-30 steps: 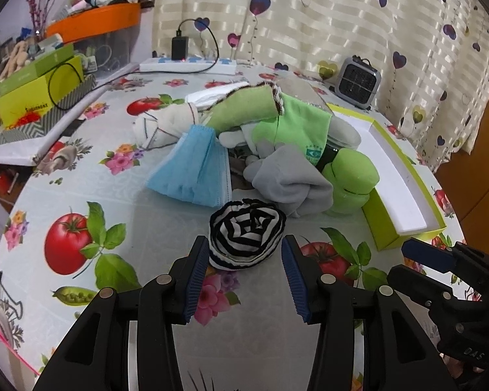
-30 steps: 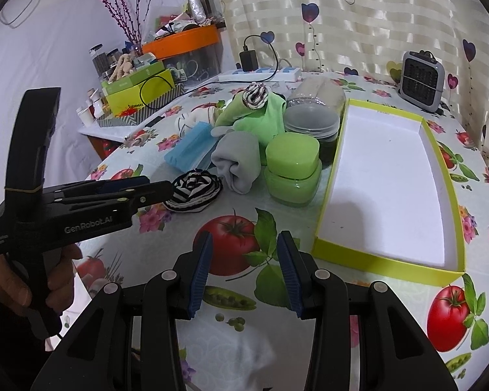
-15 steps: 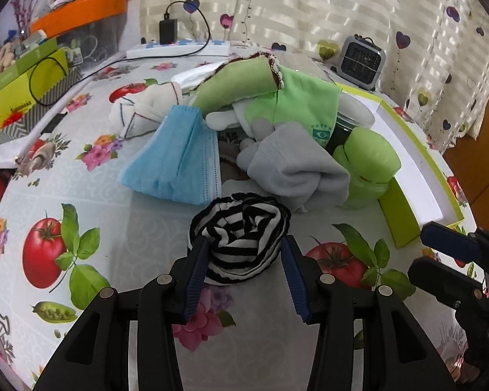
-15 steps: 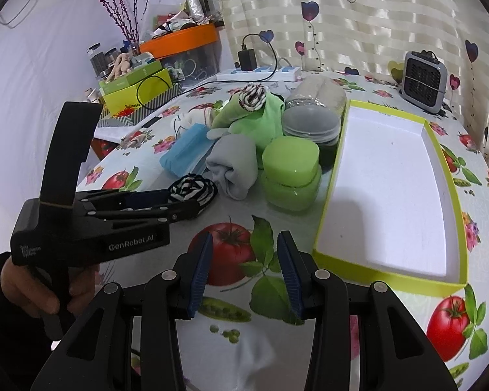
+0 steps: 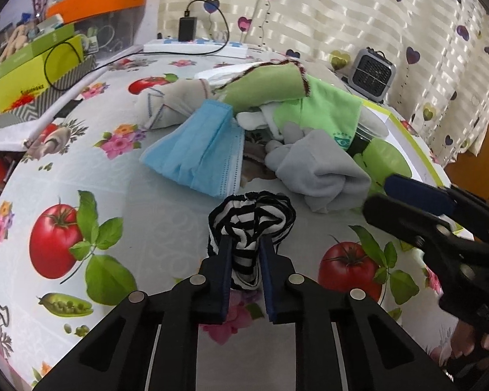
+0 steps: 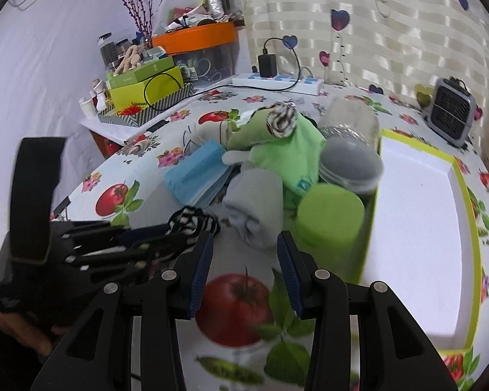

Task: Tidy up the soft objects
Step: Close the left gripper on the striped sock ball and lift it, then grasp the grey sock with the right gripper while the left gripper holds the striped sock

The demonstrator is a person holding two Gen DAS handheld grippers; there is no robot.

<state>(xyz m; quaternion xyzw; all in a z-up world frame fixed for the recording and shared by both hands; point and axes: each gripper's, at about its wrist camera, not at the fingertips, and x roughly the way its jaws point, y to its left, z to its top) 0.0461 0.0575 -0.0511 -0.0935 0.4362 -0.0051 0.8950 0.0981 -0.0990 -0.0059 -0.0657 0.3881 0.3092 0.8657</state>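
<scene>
Left wrist view: left tongs [image 5: 246,247] just closed, now pinching striped sock roll [image 5: 251,221] on table [image 5: 166,215] near blue mask [image 5: 195,150], while right tongs [image 6: 244,260] stand wide w/ nothing between.

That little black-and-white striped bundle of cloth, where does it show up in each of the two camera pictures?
Left wrist view: the striped bundle sits low in the centre, pinched between the fingers of the left gripper.
Right wrist view: the same bundle lies left of centre, just past the tip of the left gripper, partly hidden by it.
Shared landmark: the blue face mask lies on the table just behind the bundle in both views.
</scene>
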